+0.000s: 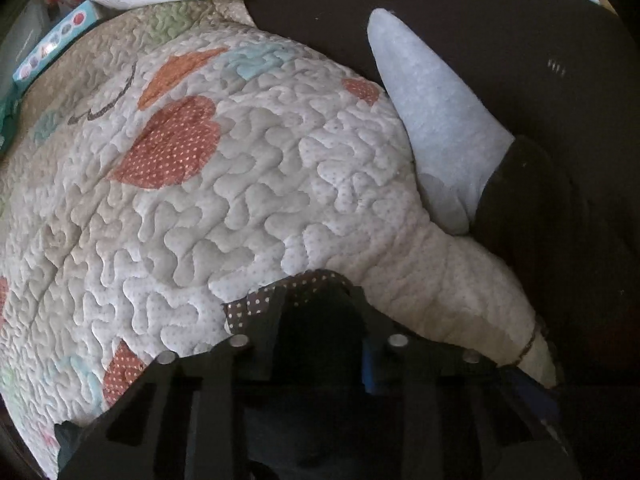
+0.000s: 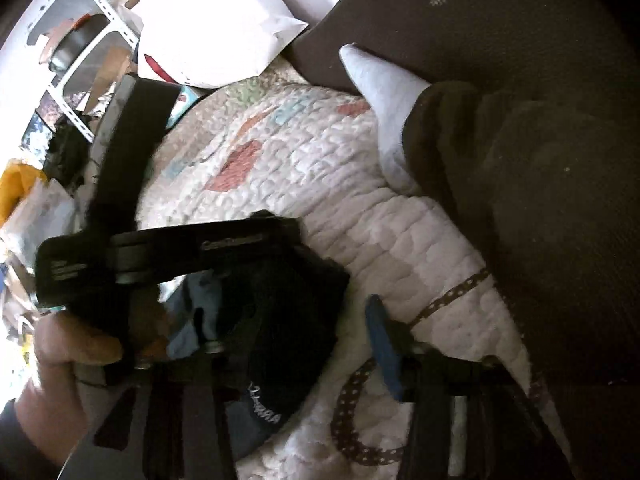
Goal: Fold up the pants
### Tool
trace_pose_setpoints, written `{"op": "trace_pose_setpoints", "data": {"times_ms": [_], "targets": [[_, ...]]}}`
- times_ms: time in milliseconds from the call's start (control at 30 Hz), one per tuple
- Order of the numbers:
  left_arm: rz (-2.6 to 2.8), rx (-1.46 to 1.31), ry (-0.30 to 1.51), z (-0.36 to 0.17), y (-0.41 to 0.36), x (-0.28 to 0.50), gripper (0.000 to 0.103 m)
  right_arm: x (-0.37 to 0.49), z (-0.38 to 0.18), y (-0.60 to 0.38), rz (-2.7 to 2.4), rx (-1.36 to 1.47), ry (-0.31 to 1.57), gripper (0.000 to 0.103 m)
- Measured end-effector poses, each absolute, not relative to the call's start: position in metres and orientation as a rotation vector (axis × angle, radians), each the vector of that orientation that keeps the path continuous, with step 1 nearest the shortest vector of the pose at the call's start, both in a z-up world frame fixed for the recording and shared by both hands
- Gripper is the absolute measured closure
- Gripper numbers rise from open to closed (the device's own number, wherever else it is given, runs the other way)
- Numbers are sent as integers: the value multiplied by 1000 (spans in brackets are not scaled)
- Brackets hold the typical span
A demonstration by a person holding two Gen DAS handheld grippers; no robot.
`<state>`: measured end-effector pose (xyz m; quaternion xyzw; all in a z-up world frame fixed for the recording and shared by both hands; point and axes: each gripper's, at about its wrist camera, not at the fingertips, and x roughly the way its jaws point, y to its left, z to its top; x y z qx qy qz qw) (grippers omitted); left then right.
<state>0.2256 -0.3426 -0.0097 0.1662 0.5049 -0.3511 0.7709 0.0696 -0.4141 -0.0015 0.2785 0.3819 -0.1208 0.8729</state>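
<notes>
Dark pants (image 2: 276, 320) bunched low-centre in the right wrist view, on quilt (image 1: 200, 200). Judged early: no flat fold visible. Left gripper (image 1: 320, 320) closed on dark cloth, bottom centre. Right gripper (image 2: 296, 344) spread wide, blue pad (image 2: 384, 344) clear of fabric, holding nothing.

In the left wrist view, the left hand-held gripper (image 1: 316, 320) sits in deep shadow, so its jaw gap and any cloth there cannot be made out. The right wrist view shows dark navy fabric pants (image 2: 280, 320) bunched and partly covered by the other gripper's black frame (image 2: 168, 248). The cluttered white metal shelf (image 2: 92, 40) at far left is overexposed and blurred.
</notes>
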Motion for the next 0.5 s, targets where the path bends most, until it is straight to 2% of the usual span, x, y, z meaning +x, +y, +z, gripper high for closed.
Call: {"op": "trace_pose_setpoints", "data": {"times_ms": [133,300,367,400,433,500], "targets": [[-776,300,1114,-4,-332,229,88,71,-7,-417,-237,617,795,37],[-778,285,1101,3,-330,224,89,87,-10,-407,-126,605,796,37],[-777,287,1095,6,-329,220,90,92,-14,-403,-70,616,831,45],[-775,288,1090,8,-328,219,91,94,-16,-402,-52,630,846,62],[-772,288,1085,10,-328,218,91,95,-16,-402,-42,641,854,72],[-766,274,1076,16,-324,216,92,94,-11,-403,-39,641,845,77]]}}
